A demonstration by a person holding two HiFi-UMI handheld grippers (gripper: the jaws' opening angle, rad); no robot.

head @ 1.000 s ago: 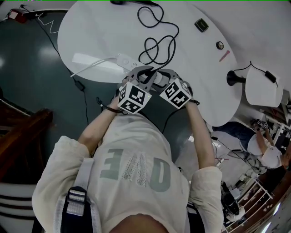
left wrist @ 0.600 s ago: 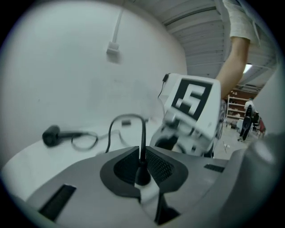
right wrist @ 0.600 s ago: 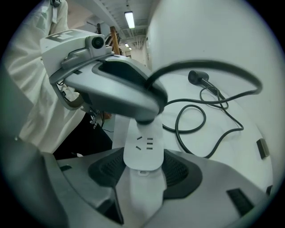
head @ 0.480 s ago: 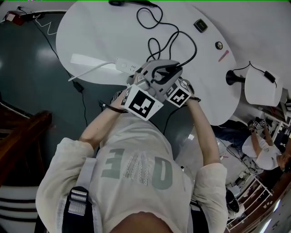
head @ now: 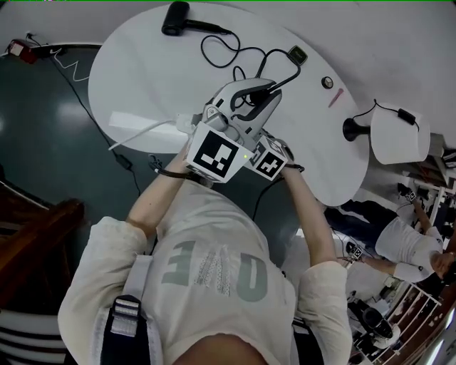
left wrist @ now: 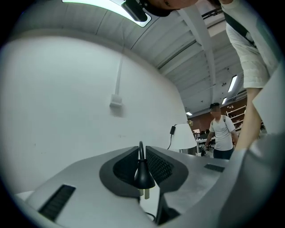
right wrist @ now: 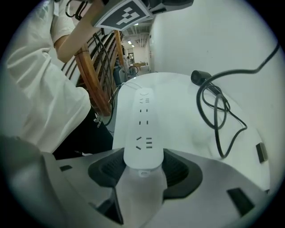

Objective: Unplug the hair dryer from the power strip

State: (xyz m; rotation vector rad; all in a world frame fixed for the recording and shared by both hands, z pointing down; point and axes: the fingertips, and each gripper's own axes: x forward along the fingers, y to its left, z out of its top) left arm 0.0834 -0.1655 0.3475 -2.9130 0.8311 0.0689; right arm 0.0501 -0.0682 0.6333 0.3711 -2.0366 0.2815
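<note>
Since the black plug (left wrist: pixel 143 174) sat pinched between the left gripper's (left wrist: pixel 141 153) jaws with its prongs bare in the air, I'd say the hair dryer (head: pixel 175 18) was already unplugged. The dryer itself lay at the far edge of the white table (head: pixel 142 71), its cord (head: pixel 242 51) looping back toward the hands. Right gripper (right wrist: pixel 142 156) was clamped on the near end of the power strip (right wrist: pixel 143 129), which ran lengthwise straight away from it, flat on the table under the raised plug.

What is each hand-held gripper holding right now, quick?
Left hand-held gripper: closed on the plug, whose prongs are bare.
Right hand-held gripper: closed on the end of the power strip.
</note>
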